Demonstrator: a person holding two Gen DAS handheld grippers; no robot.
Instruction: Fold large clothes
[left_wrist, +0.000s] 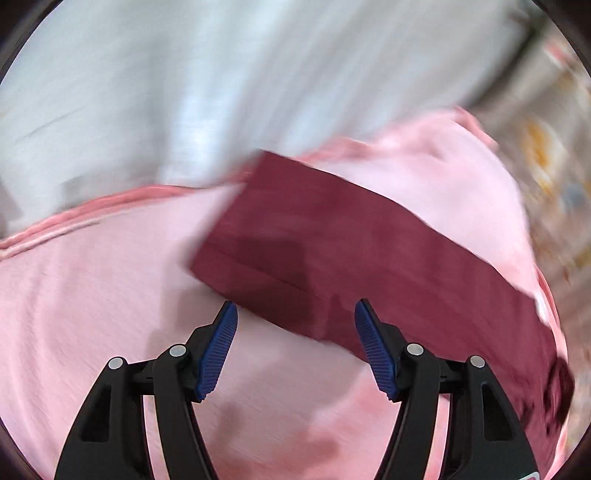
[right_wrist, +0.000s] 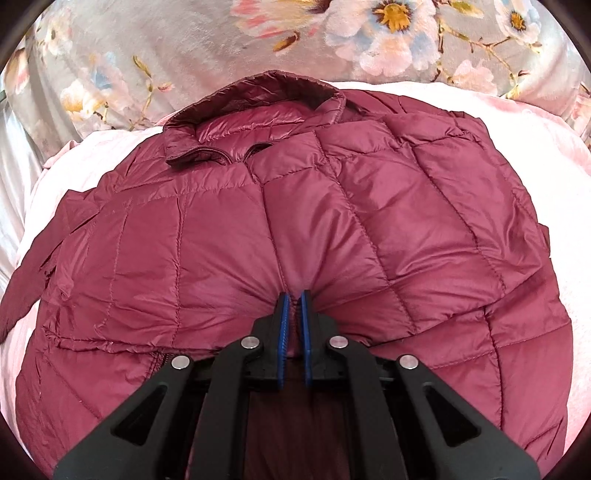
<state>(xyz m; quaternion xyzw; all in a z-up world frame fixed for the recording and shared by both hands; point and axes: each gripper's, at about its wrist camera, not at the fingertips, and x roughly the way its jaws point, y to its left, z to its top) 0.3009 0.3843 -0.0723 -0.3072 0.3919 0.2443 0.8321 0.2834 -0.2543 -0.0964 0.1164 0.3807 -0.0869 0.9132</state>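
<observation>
Pink bedding (right_wrist: 498, 110) under a floral blanket (right_wrist: 184, 44) carries the maroon puffer jacket (right_wrist: 369, 206) at frame centre. Right gripper (right_wrist: 294, 301) pinches its front seam; left gripper (left_wrist: 295, 317) gapes wide, empty, near the sleeve (left_wrist: 332, 251). Slippery shell may slide free when lifted.

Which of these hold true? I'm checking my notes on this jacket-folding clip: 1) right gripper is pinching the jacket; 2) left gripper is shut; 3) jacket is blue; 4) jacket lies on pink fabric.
1) True: the right gripper is shut on the maroon quilted jacket, near its front seam.
2) False: the left gripper is open, holding nothing, above a maroon sleeve.
3) False: it is maroon.
4) True: a pink blanket lies under it.
</observation>
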